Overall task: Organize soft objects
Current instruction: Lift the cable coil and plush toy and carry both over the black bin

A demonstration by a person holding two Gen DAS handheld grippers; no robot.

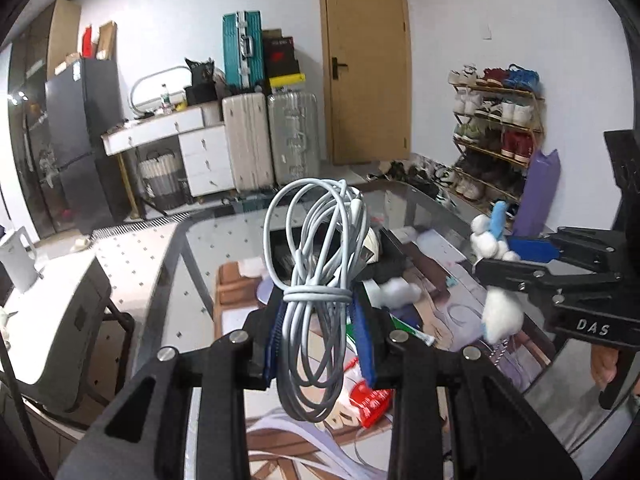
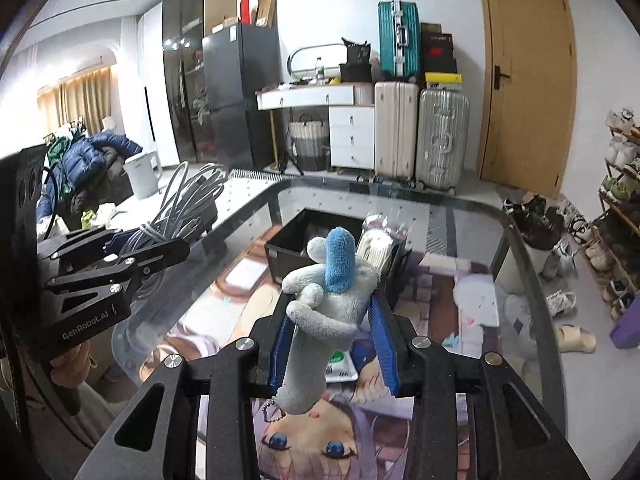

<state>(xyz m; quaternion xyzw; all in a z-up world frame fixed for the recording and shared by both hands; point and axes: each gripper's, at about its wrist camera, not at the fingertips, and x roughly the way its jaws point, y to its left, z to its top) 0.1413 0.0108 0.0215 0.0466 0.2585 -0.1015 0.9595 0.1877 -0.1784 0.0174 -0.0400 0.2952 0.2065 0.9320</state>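
My left gripper is shut on a coiled white cable and holds it upright above the glass table. The cable also shows at the left of the right wrist view. My right gripper is shut on a white plush toy with a blue part, held above the table. The toy shows at the right of the left wrist view, in the right gripper. A black bin with a bagged white item stands on the table just beyond the toy.
An anime-print mat covers the table. A red packet and a green-and-white packet lie on it. Suitcases, a white desk, a door and a shoe rack stand beyond.
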